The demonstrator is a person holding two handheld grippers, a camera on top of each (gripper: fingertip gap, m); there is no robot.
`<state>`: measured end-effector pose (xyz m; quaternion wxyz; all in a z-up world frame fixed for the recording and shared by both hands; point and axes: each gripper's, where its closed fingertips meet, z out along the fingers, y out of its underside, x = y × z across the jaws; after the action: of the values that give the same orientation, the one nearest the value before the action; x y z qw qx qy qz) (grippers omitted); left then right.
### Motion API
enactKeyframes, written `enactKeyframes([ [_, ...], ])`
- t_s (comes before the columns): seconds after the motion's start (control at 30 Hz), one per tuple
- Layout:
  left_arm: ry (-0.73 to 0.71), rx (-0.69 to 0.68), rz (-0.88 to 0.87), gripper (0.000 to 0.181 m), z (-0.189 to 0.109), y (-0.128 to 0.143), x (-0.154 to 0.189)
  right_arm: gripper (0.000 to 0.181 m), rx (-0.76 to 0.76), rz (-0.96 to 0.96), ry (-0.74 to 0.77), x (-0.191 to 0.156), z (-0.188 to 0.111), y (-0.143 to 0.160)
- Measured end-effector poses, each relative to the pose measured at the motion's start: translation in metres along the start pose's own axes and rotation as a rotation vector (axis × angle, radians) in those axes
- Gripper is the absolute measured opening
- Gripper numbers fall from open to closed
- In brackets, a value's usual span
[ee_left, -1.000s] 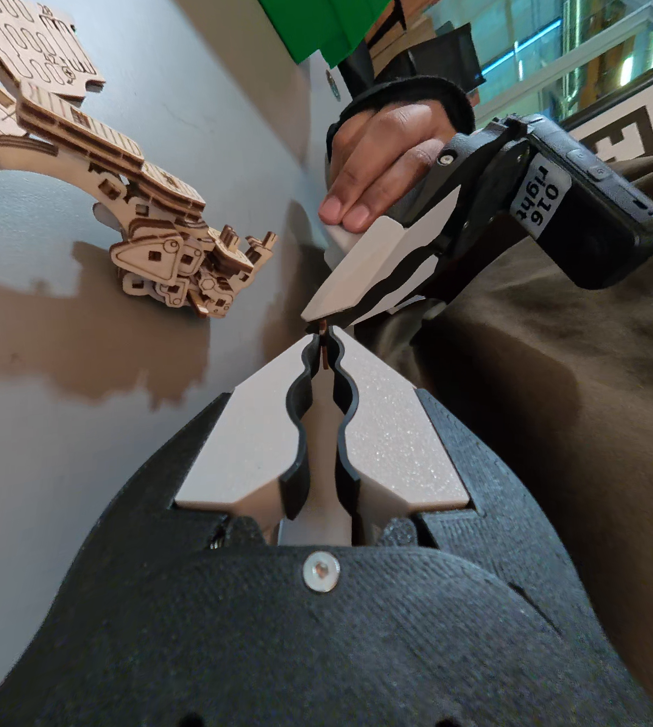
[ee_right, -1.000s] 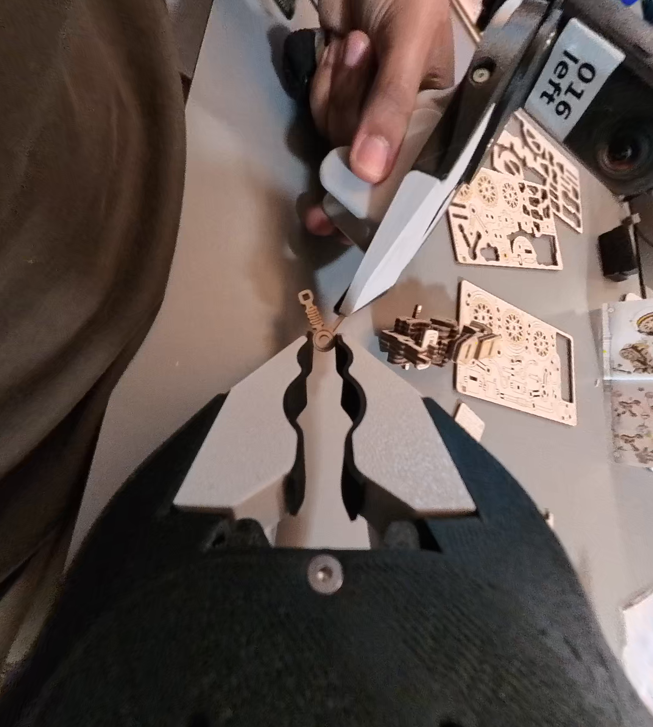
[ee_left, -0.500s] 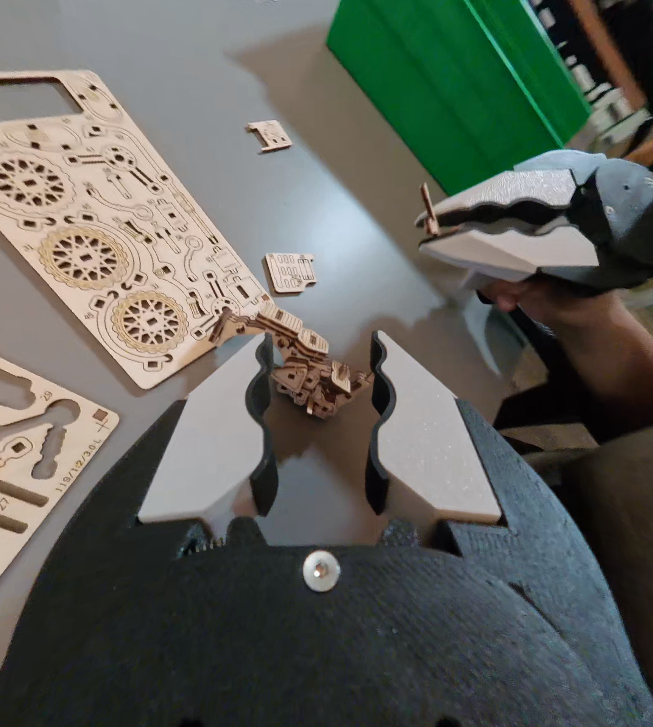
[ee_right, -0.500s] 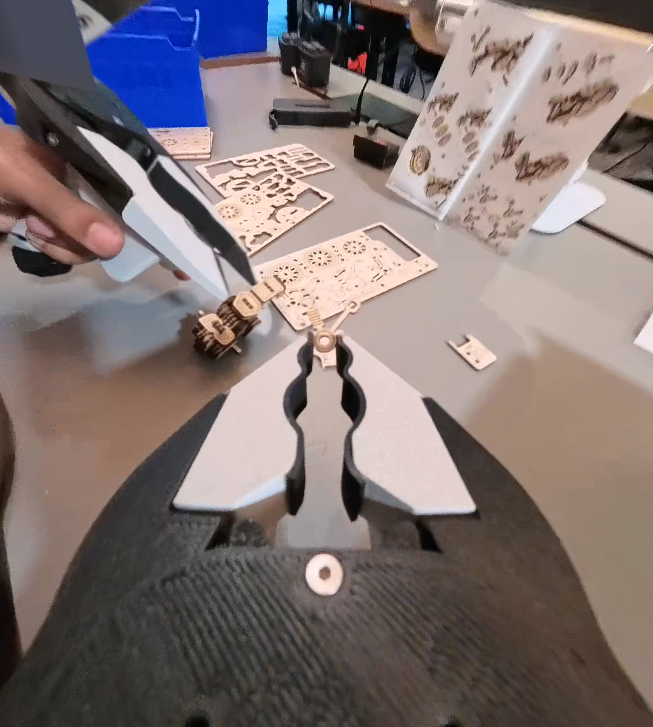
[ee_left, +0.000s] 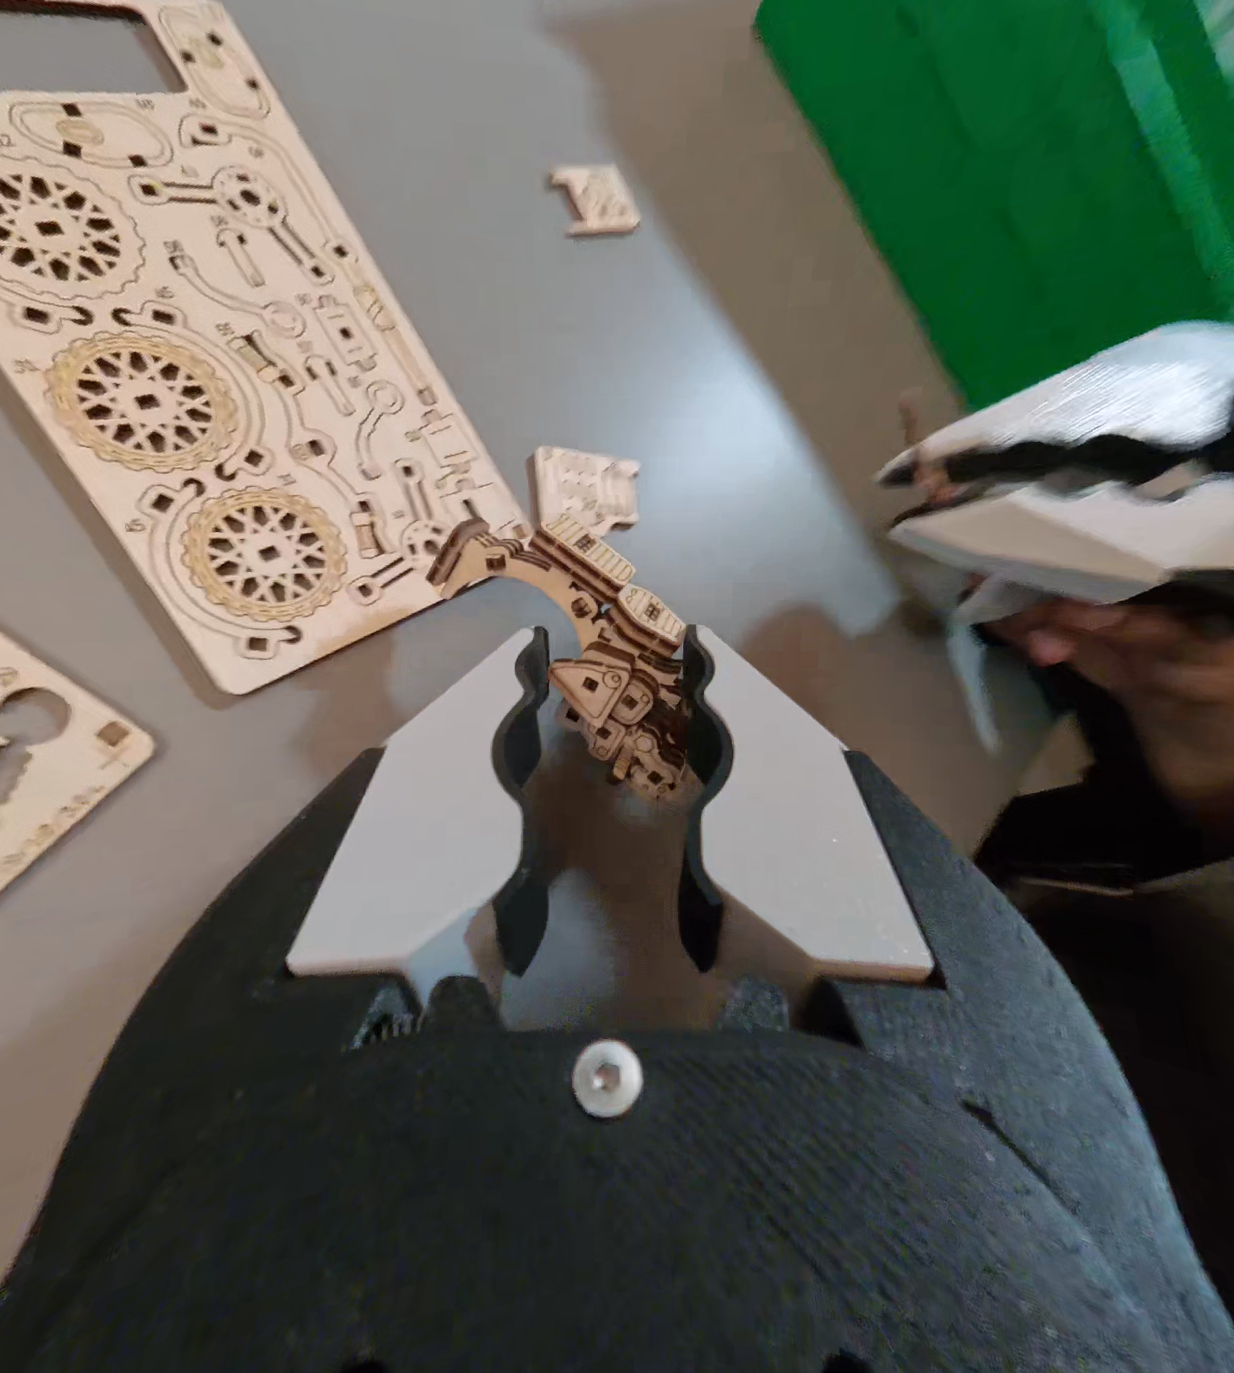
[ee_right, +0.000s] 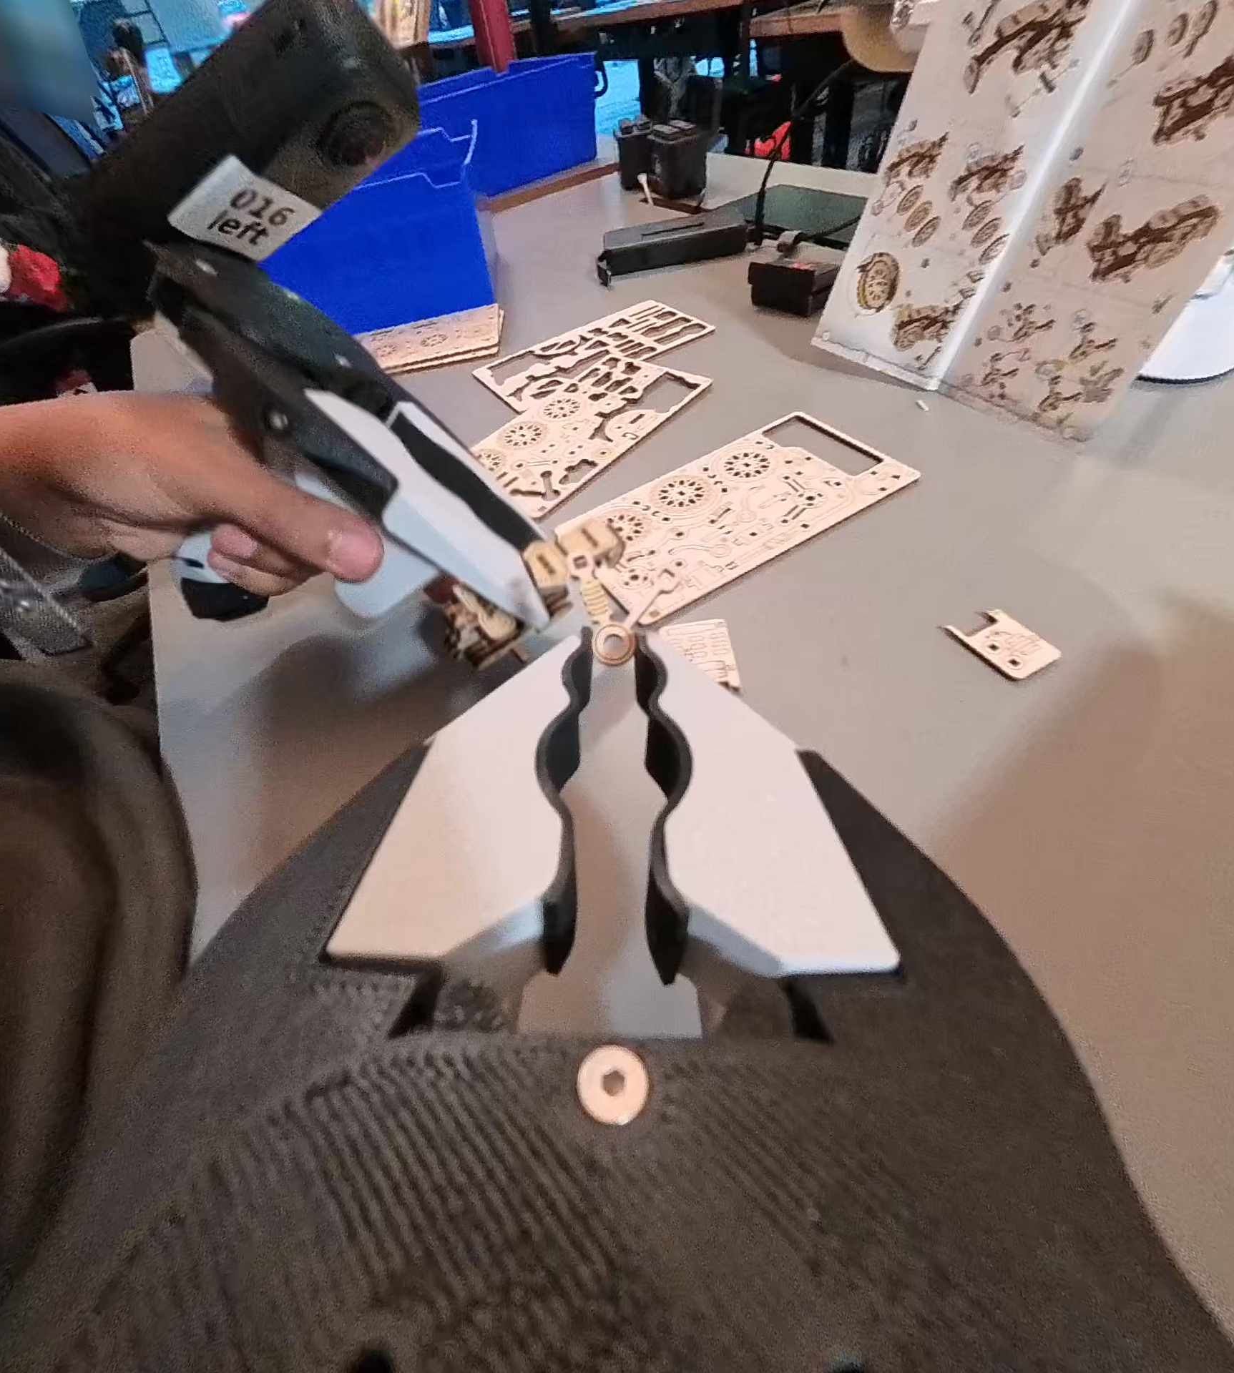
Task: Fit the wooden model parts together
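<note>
Left gripper (ee_left: 615, 654) straddles assembly (ee_left: 617, 695), jaws part open, contact only on right side; grip unconfirmed. Right gripper (ee_right: 612, 645) pinched on ring part (ee_right: 612, 642), held just beside assembly.

Risks: thin part snaps or twists in the pinch; assembly tips if left closes off-centre.

Room: part sheet (ee_left: 175, 349) close left, green bin (ee_left: 1030, 163) right; bare table (ee_right: 1045, 780) right.

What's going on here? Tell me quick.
A person is building a wooden model with two hand-held grippers. The left gripper straddles the partly built model; whether it is clamped yet is unclear. The right gripper is shut on a small ring-ended part, held close beside the model. Parts sheets lie on the grey table behind.
</note>
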<state>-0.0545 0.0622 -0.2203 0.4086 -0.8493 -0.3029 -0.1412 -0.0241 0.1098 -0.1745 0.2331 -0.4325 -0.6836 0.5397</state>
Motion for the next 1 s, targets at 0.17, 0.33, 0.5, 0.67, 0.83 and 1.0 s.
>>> enactKeyframes([
  [0.17,0.565,0.198,-0.186,0.034,-0.037,-0.027,0.049,0.008,-0.021,-0.041,-0.042,-0.017,0.008,0.002],
  [0.33,0.882,0.160,-0.350,0.034,-0.045,-0.020,0.054,0.009,0.082,0.069,-0.144,-0.032,0.009,-0.016],
  [0.5,0.897,-0.038,-0.204,0.034,-0.032,0.007,0.061,0.009,-0.033,0.004,-0.072,-0.027,0.020,0.003],
  [0.67,0.884,-0.034,-0.063,0.035,-0.031,0.006,0.061,0.009,-0.066,0.019,-0.066,-0.034,0.029,0.011],
  [0.83,0.973,0.010,-0.085,0.034,-0.050,-0.001,0.063,0.009,0.109,0.125,-0.095,-0.028,0.021,-0.017],
  [1.0,1.104,0.048,-0.100,0.034,-0.070,-0.008,0.075,0.008,0.376,0.523,-0.258,-0.013,0.007,-0.050],
])
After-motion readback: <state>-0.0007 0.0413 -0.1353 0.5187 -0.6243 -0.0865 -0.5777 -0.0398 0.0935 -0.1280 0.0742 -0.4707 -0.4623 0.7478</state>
